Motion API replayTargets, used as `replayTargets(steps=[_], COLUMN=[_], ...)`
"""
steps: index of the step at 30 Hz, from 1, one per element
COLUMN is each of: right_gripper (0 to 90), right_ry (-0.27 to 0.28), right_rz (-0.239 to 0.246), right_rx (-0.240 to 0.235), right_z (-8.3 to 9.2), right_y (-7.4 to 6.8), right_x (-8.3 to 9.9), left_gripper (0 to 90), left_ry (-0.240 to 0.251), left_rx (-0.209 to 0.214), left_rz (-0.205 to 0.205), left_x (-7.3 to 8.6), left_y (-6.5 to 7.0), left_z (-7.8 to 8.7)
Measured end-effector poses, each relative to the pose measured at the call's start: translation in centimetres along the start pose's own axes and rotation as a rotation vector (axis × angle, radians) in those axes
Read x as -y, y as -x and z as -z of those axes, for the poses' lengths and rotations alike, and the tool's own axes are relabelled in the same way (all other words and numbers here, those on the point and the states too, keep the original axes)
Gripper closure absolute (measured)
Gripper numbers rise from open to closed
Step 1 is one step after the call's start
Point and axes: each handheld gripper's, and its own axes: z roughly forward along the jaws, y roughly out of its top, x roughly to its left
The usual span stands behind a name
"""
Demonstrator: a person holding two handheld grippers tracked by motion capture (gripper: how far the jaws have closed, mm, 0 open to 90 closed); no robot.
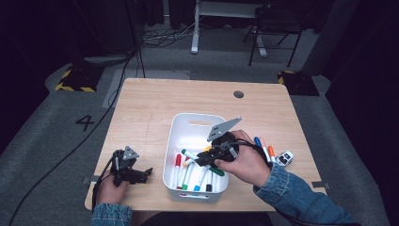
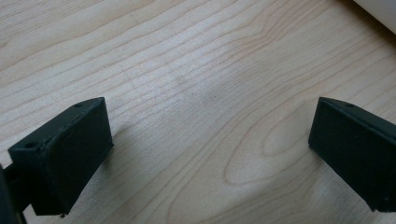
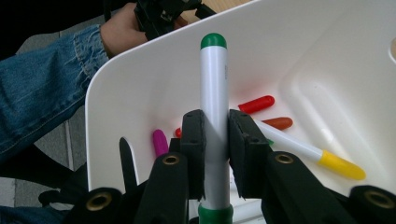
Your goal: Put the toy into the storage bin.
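My right gripper (image 1: 207, 159) hangs over the white bin (image 1: 171, 151) and is shut on a white marker with green ends (image 3: 214, 93); its pads (image 3: 194, 140) press the barrel from both sides. That green marker (image 1: 190, 154) lies slantwise above the bin's other markers. Inside the bin lie a yellow-capped marker (image 3: 322, 158), a red one (image 3: 256, 104), an orange one (image 3: 279, 123) and a pink one (image 3: 159, 141). My left gripper (image 1: 143, 174) rests on the table (image 1: 150, 103) left of the bin. Its jaws stand wide apart, open over bare wood (image 2: 205, 112).
On the table right of the bin lie blue, white and orange markers (image 1: 264, 148) and a small white toy car (image 1: 284, 157). A round dark grommet (image 1: 238, 94) sits near the table's far edge. The bin's corner (image 2: 378, 11) shows at the upper right of the left gripper view.
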Motion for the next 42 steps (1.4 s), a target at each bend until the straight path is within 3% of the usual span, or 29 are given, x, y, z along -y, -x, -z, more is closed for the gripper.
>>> replayTargets(steps=[20, 32, 33, 35, 36, 38, 41, 42], right_gripper=[77.1, 77.0, 77.0, 76.8, 75.5, 62.4, 55.3, 55.3], right_ry=[-0.103, -0.143, -0.14, -0.178, -0.177, -0.164, -0.138, -0.14], right_rz=[0.01, 0.047, 0.071, 0.068, 0.062, 0.053, 0.081, 0.051], right_rx=[0.009, 0.01, 0.011, -0.002, -0.013, -0.014, 0.01, 0.019], right_z=[-1.6, -3.1, -3.3, -3.7, -3.8, -3.9, -3.8, -3.5], right_y=[-0.5, -0.4, -0.3, -0.4, -0.5, -0.6, -0.4, -0.5], right_x=[1.3, 2.0, 2.0, 2.1, 2.2, 2.2, 2.1, 2.1], left_gripper=[0.0, 0.0, 0.0, 0.0, 0.0, 0.0, 0.0, 0.0], left_ry=[-0.001, 0.0, 0.0, 0.0, 0.0, 0.0, -0.003, -0.001], left_rx=[0.002, 0.002, 0.0, 0.0, 0.0, 0.0, 0.002, -0.001], left_rz=[0.001, 0.001, 0.0, 0.0, 0.0, 0.0, -0.002, -0.004], left_x=[0.0, 0.0, 0.0, 0.0, 0.0, 0.0, 0.0, 0.0], left_y=[0.0, 0.0, 0.0, 0.0, 0.0, 0.0, 0.0, 0.0], left_z=[0.0, 0.0, 0.0, 0.0, 0.0, 0.0, 0.0, 0.0])
